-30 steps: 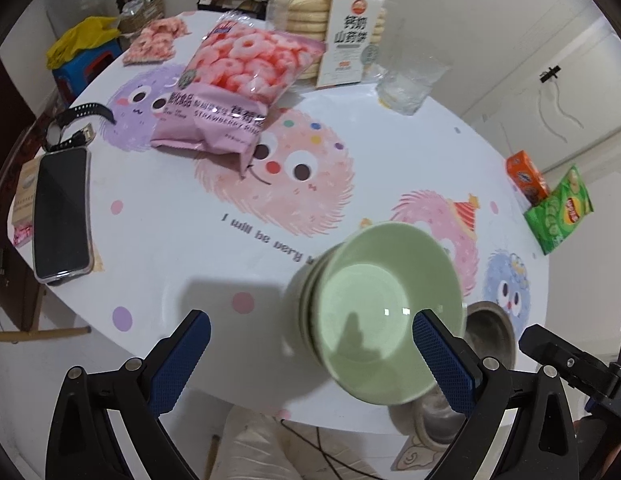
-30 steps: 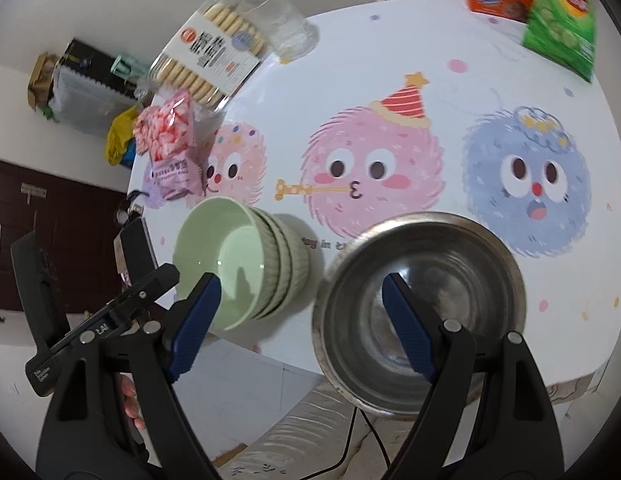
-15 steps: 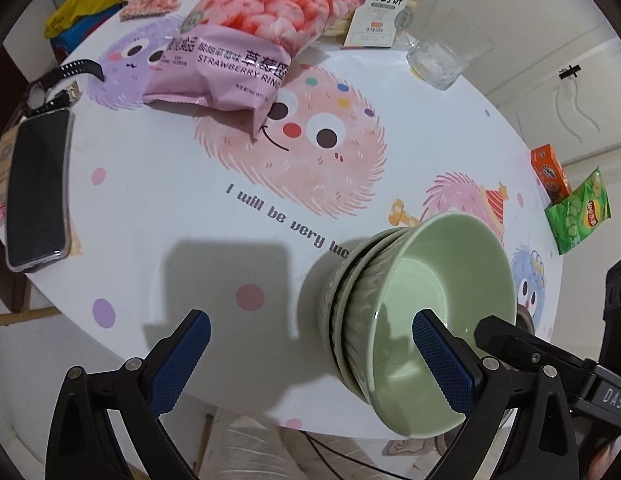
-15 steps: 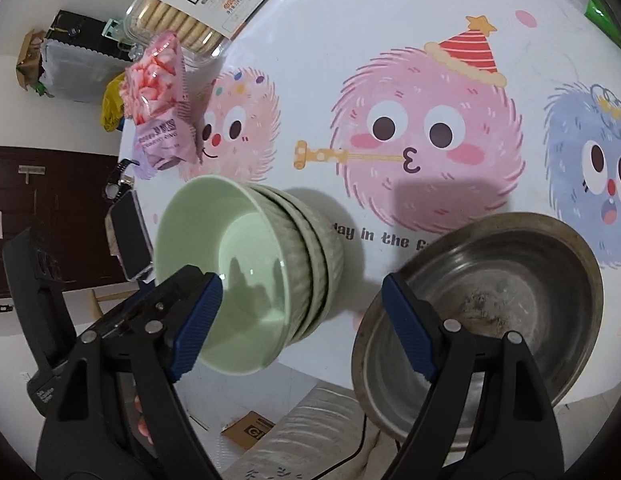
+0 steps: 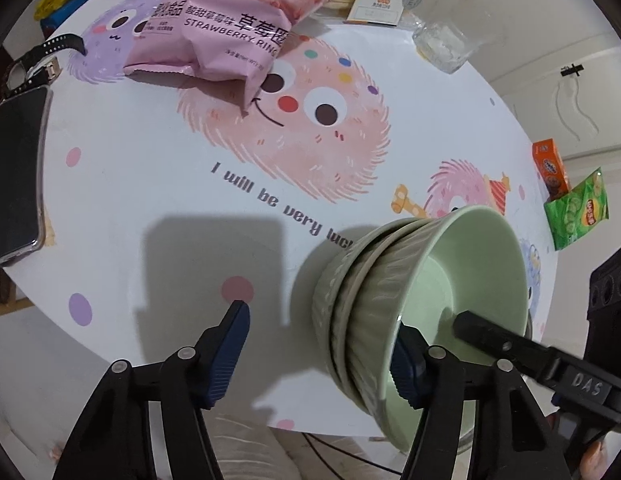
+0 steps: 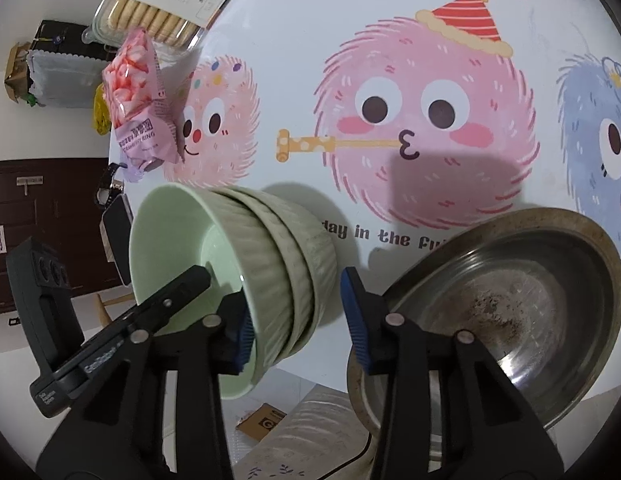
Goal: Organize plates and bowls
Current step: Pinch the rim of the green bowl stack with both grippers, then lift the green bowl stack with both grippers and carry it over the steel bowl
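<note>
Straddling green bowl stack point(image 5: 390, 308) rim: both grippers' jaws.

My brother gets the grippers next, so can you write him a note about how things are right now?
Left gripper: open, jaws just closing; one finger inside the top bowl, the other outside, clear of the stack.
Right gripper: open, jaws just closing over the opposite wall; the outer pad is not touching yet.
Things: three ribbed pale green ceramic bowls, nested, stand near the edge of the round cartoon-print table; the round steel bowl stands beside them, apart.
Done: green bowls stacked.
Left: probably grip the stack and put it with the steel bowl.
</note>
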`<state>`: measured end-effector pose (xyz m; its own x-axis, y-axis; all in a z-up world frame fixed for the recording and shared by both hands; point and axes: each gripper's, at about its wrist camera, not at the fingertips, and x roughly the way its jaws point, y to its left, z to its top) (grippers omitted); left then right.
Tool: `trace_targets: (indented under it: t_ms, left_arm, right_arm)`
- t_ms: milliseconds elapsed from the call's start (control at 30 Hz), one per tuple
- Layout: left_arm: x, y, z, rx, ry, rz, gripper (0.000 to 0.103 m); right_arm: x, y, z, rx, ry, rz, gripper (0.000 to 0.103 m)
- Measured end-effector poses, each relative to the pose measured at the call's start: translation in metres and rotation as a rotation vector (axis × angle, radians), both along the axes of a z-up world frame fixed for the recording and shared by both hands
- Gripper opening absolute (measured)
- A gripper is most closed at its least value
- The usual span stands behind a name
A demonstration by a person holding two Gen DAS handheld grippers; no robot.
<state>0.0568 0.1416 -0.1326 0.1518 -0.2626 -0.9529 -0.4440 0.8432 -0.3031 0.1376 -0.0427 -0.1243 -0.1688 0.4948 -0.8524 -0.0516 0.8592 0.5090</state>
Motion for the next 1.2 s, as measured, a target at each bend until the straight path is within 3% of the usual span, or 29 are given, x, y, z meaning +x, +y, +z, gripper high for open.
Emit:
trace_targets:
  t_ms: [100, 167, 233, 533, 1200]
  left_arm:
    - [0.0024, -0.0016, 0.0038, -0.033, -0.028, -0.006, 0.048]
    - [0.0055, -0.0045, 0.0063, -0.028, -0.032, -0.015, 0.034]
    - [0.0083, -0.0073, 0.0083, -0.028, -0.035, -0.019, 0.028]
    - [0.0082, -0.0001, 0.0057, -0.052, -0.027, 0.01, 0.022]
    - [0.008, -0.0018, 0.0049, -0.049, -0.016, 0.009, 0.021]
  right_arm:
    - [-0.0007, 0.0043, -0.0013, -0.005, 0.005, 0.02, 0.03]
    - [0.0, 0.0075, -0.0016, -0.026, 0.001, 0.025, 0.029]
    - [-0.0004, 0.0089, -0.0009, -0.036, -0.006, 0.035, 0.029]
    - [-0.0013, 0.0089, -0.0009, -0.037, -0.011, 0.033, 0.029]
    - [-0.0032, 0.0083, 0.0004, -0.04, -0.015, 0.017, 0.03]
